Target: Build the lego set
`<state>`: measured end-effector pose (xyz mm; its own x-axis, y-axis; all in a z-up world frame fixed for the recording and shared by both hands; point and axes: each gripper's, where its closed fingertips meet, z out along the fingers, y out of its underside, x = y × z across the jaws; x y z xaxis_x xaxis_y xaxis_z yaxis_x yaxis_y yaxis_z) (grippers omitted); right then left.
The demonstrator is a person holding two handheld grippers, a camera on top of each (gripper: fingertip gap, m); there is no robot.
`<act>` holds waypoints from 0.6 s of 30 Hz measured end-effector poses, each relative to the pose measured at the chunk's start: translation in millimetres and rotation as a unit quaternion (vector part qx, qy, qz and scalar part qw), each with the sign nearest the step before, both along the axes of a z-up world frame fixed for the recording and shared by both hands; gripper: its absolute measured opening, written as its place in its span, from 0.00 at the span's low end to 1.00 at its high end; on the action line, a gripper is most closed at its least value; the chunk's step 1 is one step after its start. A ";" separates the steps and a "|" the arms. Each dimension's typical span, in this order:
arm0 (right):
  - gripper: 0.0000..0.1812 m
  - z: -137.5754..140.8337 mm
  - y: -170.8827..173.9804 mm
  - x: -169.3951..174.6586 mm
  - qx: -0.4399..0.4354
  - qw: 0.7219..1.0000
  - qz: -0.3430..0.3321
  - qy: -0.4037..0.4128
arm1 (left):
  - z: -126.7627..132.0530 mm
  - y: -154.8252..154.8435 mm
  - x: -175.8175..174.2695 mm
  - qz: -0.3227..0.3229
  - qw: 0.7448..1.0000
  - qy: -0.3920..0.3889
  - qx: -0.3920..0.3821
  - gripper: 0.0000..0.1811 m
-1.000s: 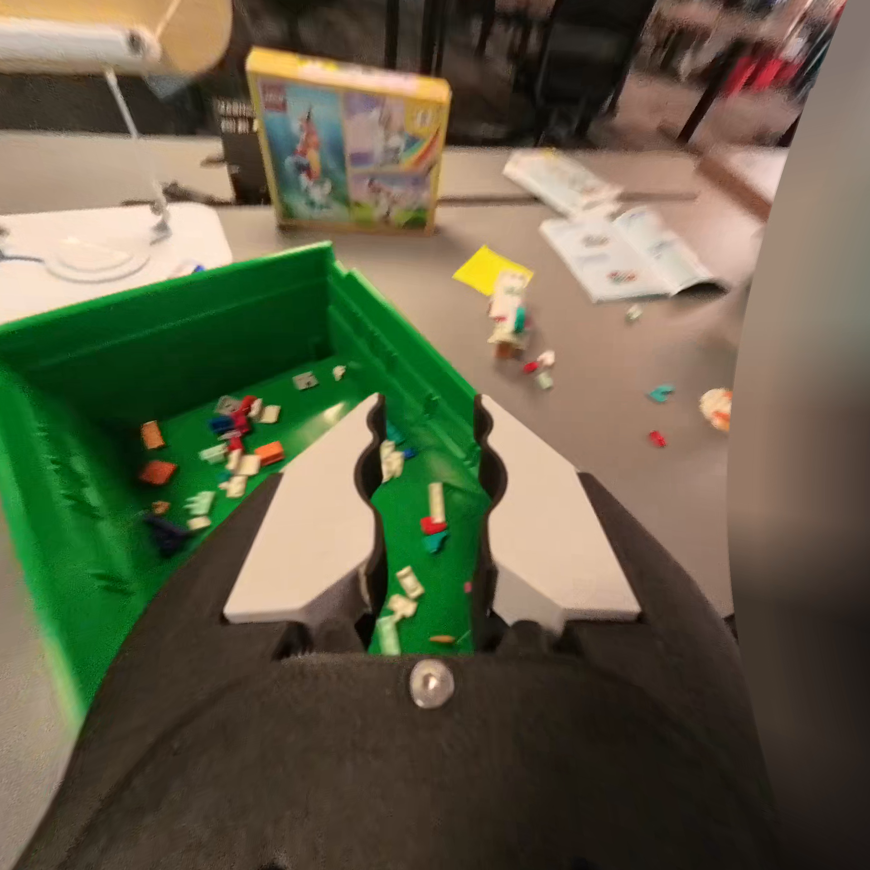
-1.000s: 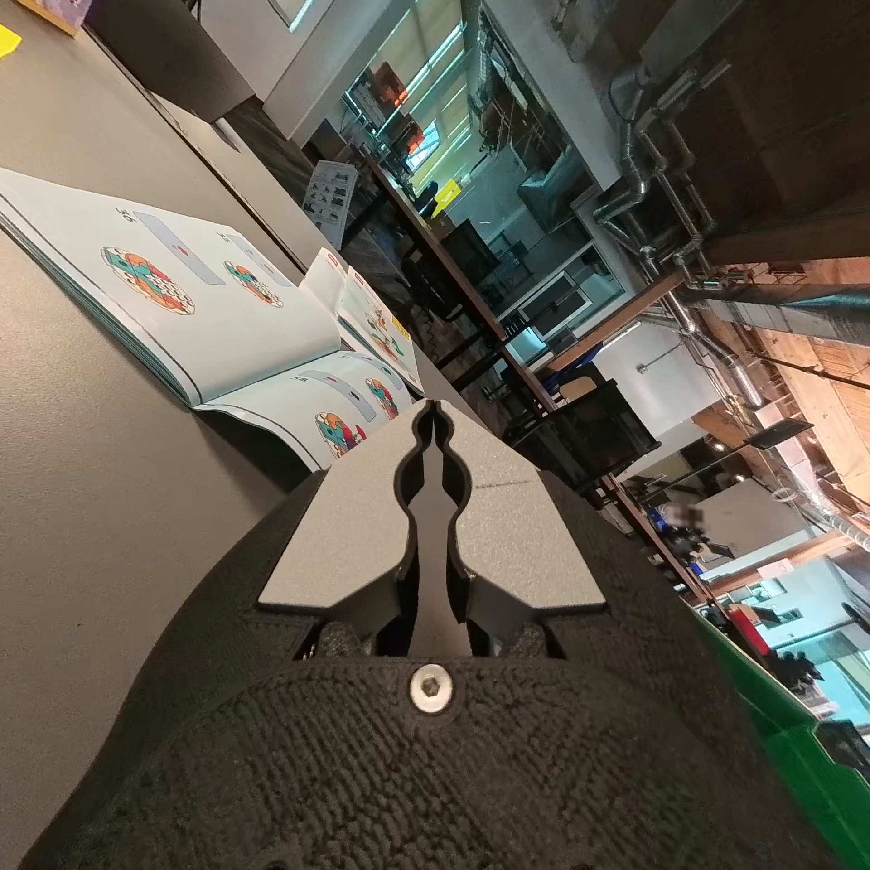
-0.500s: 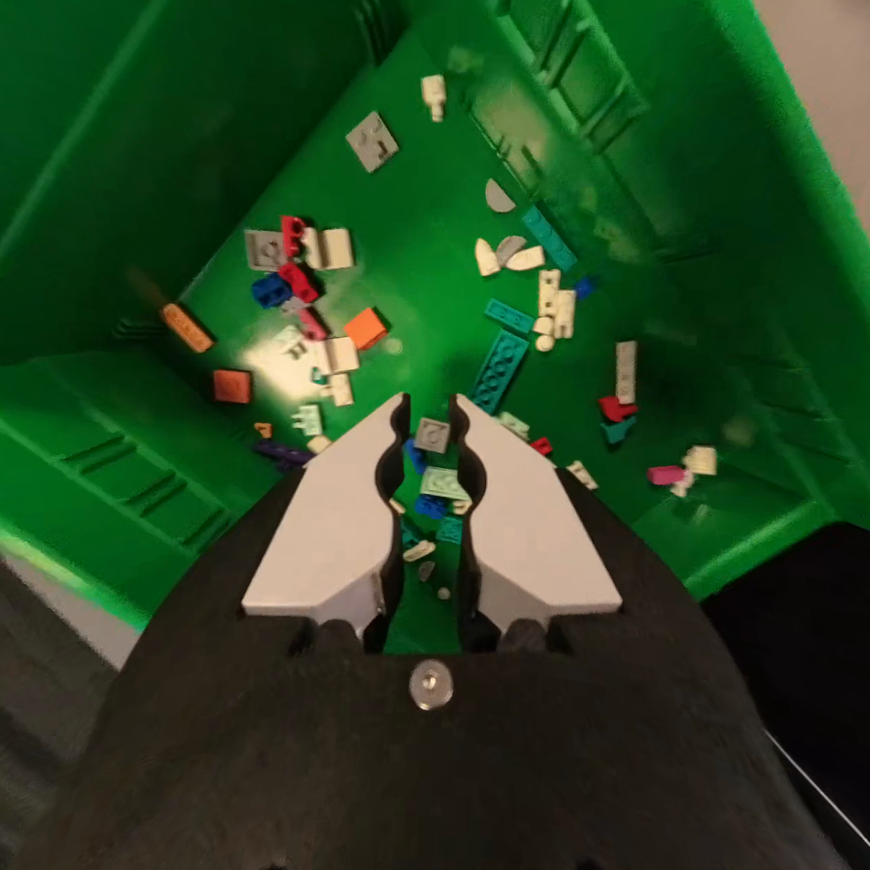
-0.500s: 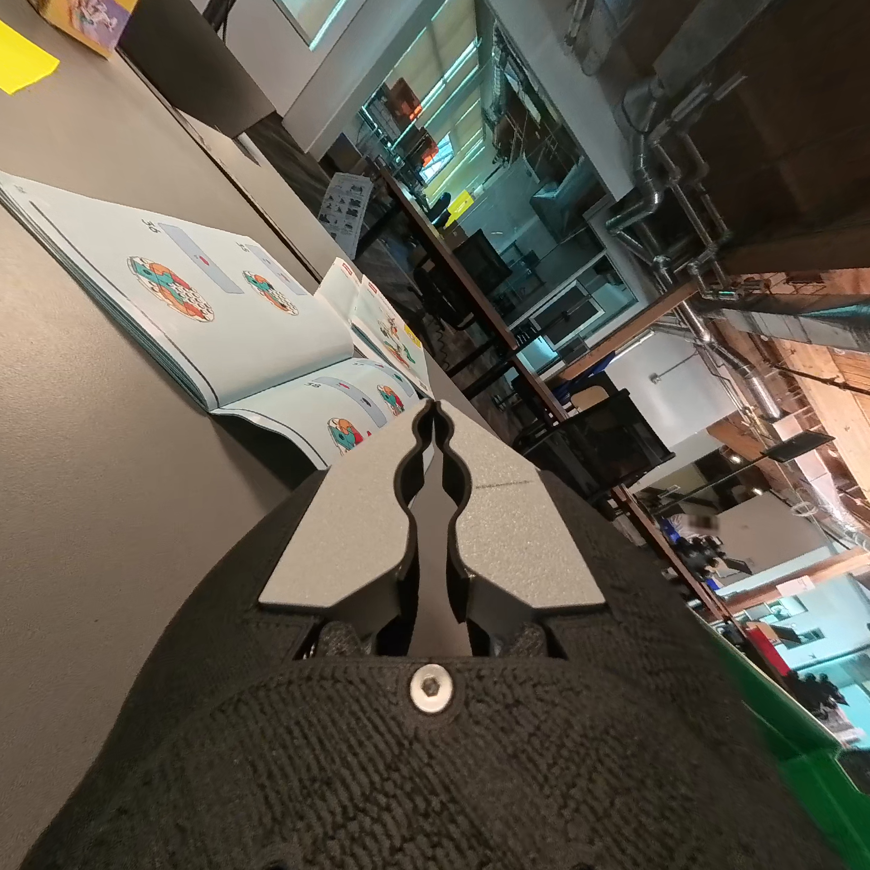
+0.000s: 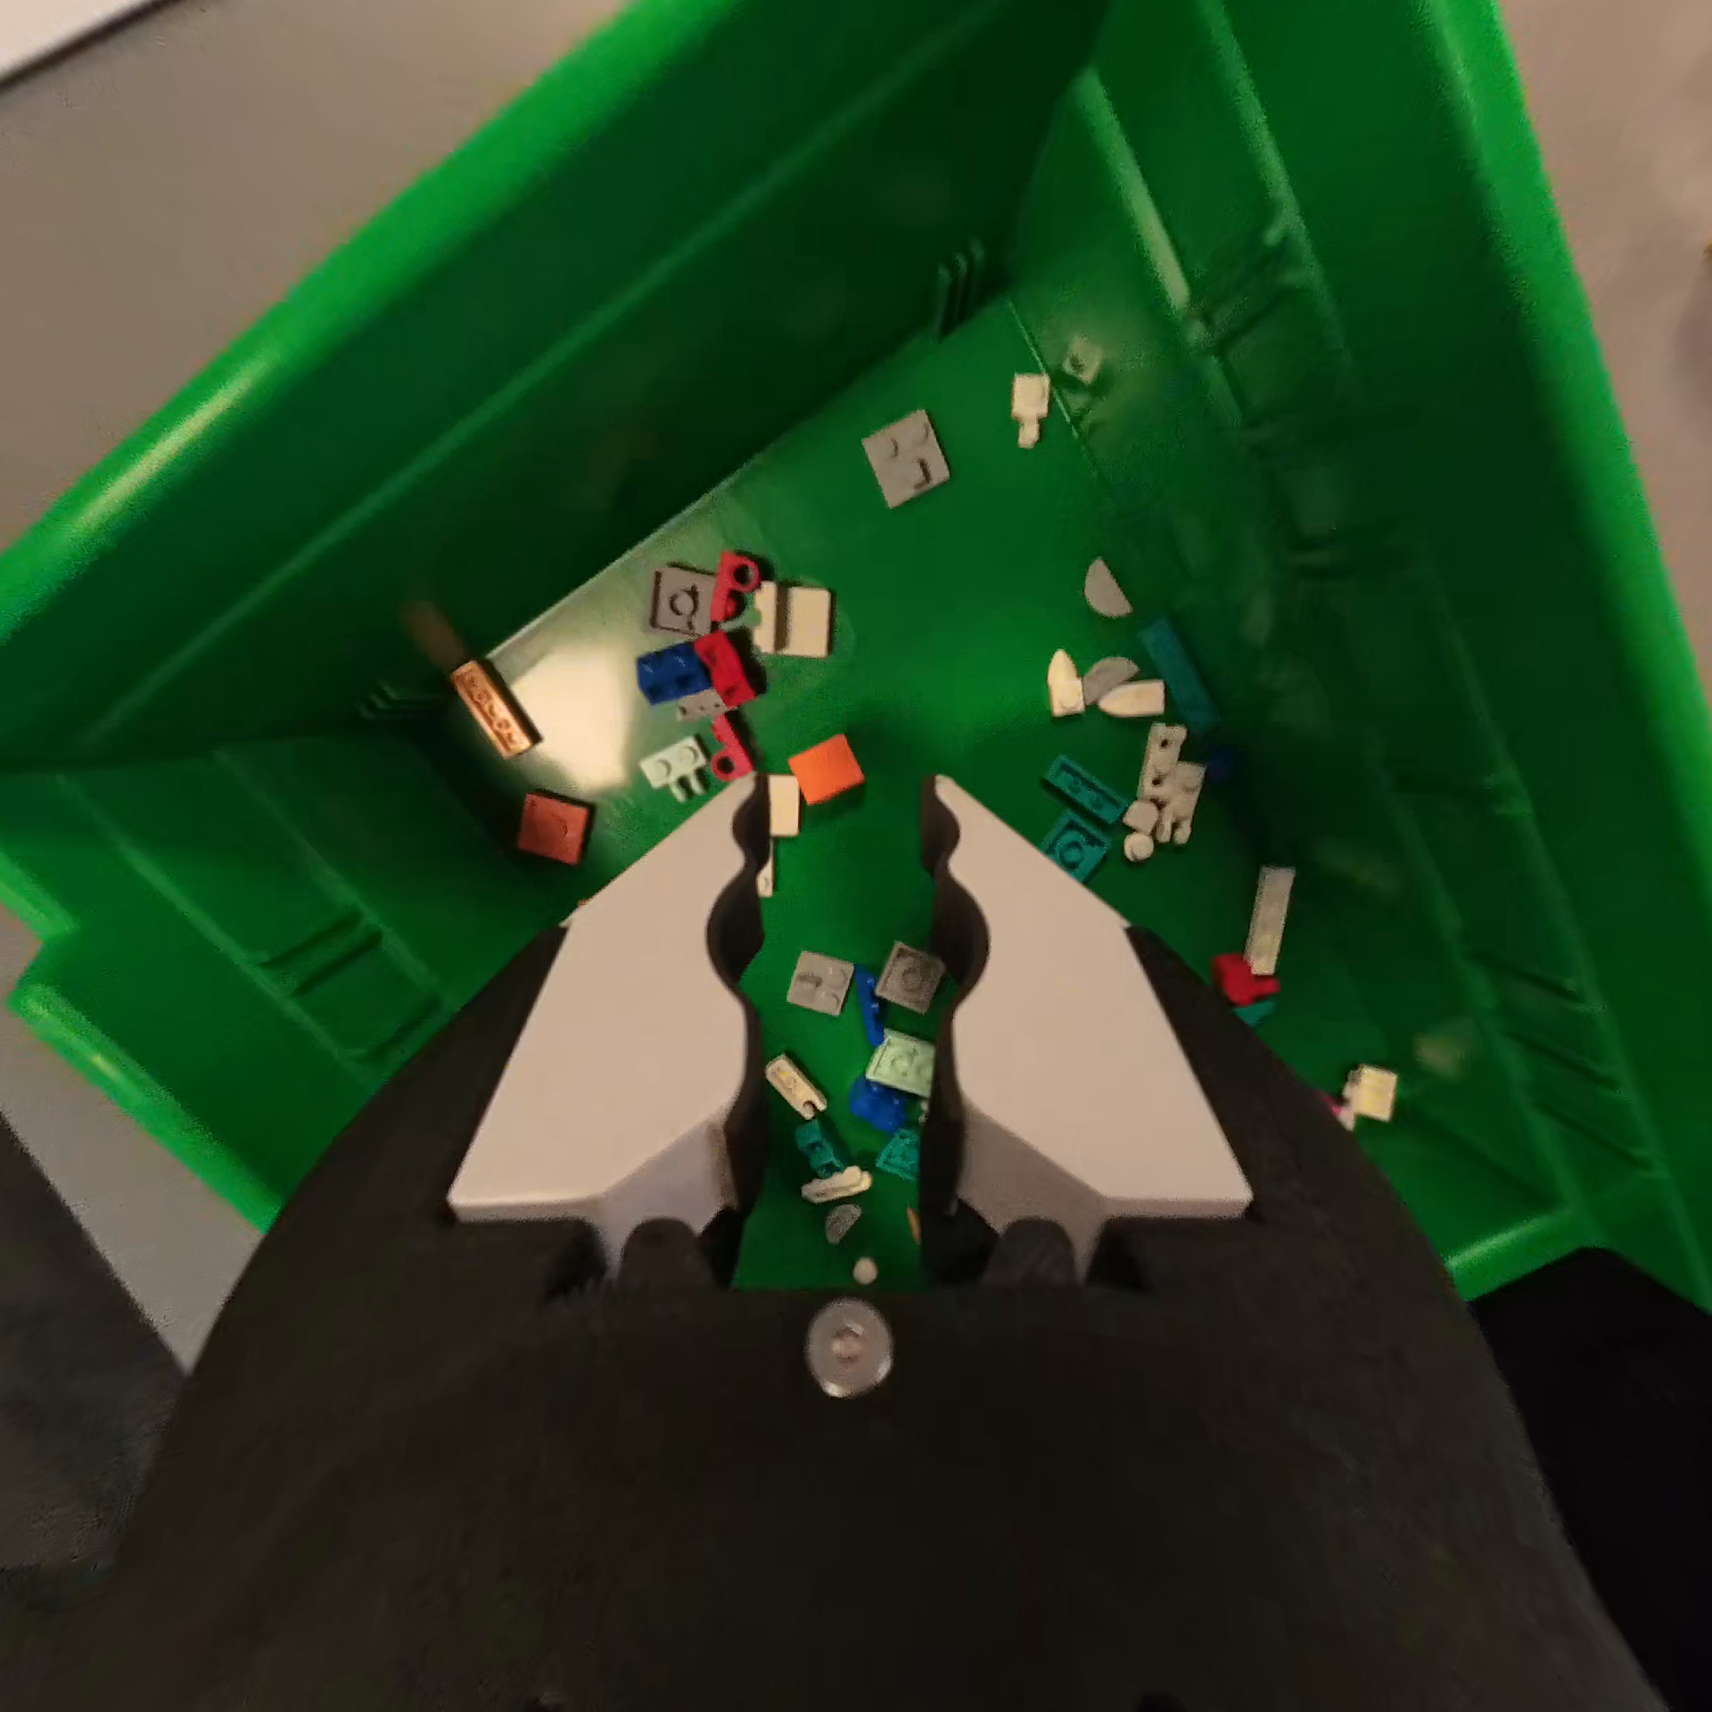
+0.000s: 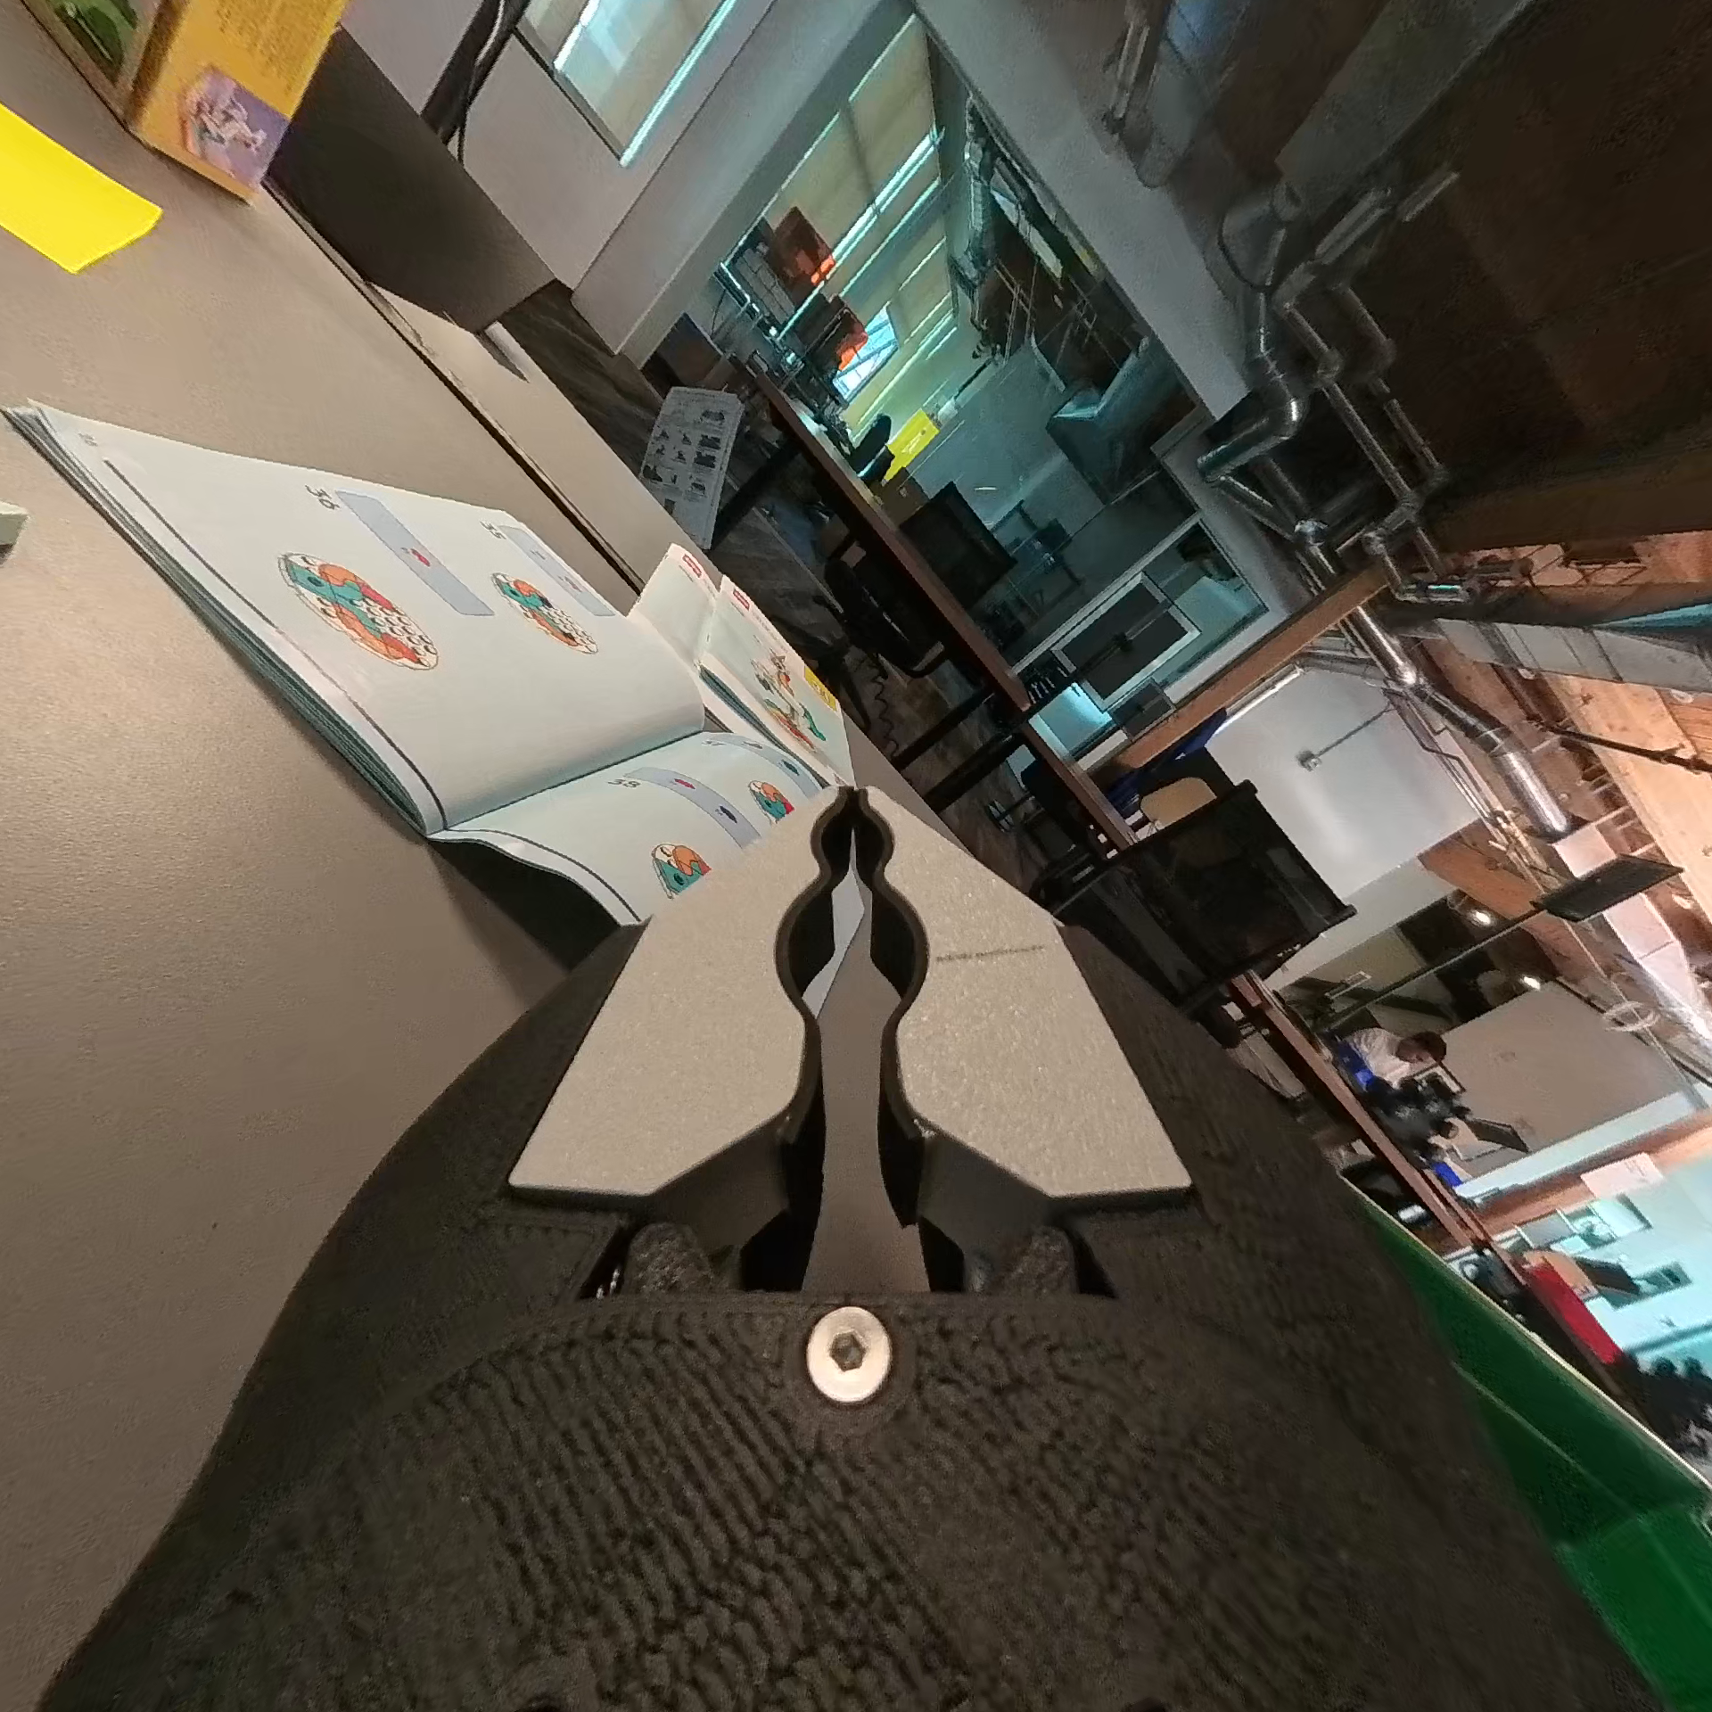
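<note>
The left tongs (image 5: pixel 845 787) point down into a green bin (image 5: pixel 648 278), their jaws standing apart with a clear gap and nothing held between them. Just past the tips lie an orange tile (image 5: pixel 825 769) and a small cream piece (image 5: pixel 783 804), the latter close against the left tip. Between the jaws, on the bin floor, sit two grey square plates (image 5: pixel 820 982), a pale green plate (image 5: pixel 900 1063), blue bricks (image 5: pixel 878 1104) and teal bits. Farther out there is a cluster of red, blue, grey and white pieces (image 5: pixel 718 639), a tan plate (image 5: pixel 494 709) leaning at the bin's left wall, a dark orange tile (image 5: pixel 553 827), and a lone grey plate (image 5: pixel 906 458) toward the far corner. To the right lie white and grey curved pieces (image 5: pixel 1102 690) and teal plates (image 5: pixel 1079 815) near the right wall. The bin rests on a grey surface (image 5: pixel 185 232).

The right tongs (image 6: pixel 857 804) lie low and tilted over the surface, jaws nearly closed at the tips with only a slit between them, gripping nothing. Just beyond them an open instruction booklet (image 6: pixel 463 639) lies flat on the surface, a second booklet (image 6: pixel 769 667) behind it. A yellow sheet (image 6: pixel 65 204) and the corner of the set's box (image 6: pixel 222 102) show at the far left. The bin's green edge (image 6: pixel 1575 1445) shows at the lower right.
</note>
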<state>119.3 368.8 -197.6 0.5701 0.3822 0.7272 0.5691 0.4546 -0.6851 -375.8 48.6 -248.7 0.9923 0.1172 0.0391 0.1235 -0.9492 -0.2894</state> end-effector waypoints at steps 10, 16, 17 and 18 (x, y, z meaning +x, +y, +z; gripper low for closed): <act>0.00 1.5 0.5 1.7 -0.012 1.000 0.007 0.019 | -29.2 -4.2 -31.1 0.054 0.996 0.012 -0.072 0.08; 0.00 0.5 -1.2 -0.9 -0.013 1.000 0.015 0.015 | -34.7 -3.5 -25.4 0.061 0.995 -0.009 -0.072 0.07; 0.00 0.5 -1.5 -1.3 -0.013 1.000 0.016 0.015 | -36.4 -3.0 -23.7 0.056 0.996 -0.011 -0.072 0.05; 0.00 0.5 -1.8 -1.6 -0.013 1.000 0.017 0.015 | -37.6 -3.0 -23.5 0.052 0.996 -0.007 -0.072 0.05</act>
